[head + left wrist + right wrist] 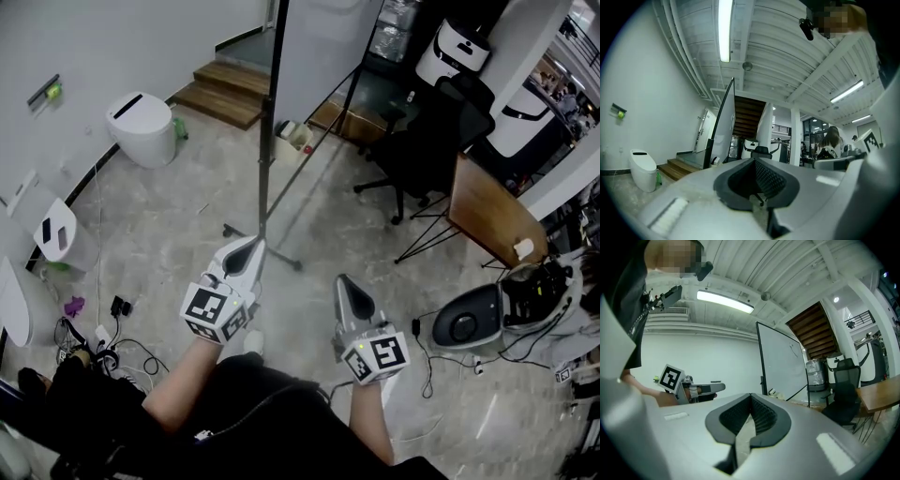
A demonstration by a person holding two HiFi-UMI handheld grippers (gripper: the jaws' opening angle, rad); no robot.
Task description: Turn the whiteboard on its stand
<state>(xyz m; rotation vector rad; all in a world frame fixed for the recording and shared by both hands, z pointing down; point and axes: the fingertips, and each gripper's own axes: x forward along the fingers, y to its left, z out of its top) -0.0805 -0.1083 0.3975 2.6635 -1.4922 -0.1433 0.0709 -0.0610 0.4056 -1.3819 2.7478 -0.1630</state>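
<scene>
Whiteboard (322, 52): upright on stand (264, 159), thin edge toward the head view, not yet turned. Stand feet on floor directly below the whiteboard.

Left claw (253, 246): pinched shut, nothing in it, short of the whiteboard's near edge, no contact visible.
Right claw (344, 280): likewise shut and empty, right of the whiteboard's foot, apart from it.

Box (293, 136) just beside the whiteboard's base. Chair (412, 155) near, on its right. Toilet (142, 127) and steps (220, 89) on its left.

Risks, judged:
- With claws shut, pushing only: likely slip off the thin frame.
- Push high on one edge: possible tipping of stand.
- Swing of panel toward chair or box: possible knock.

Count: 1 whiteboard, 1 stand, 2 claws, 1 box, 1 chair, 1 toilet, 1 flight of steps.
</scene>
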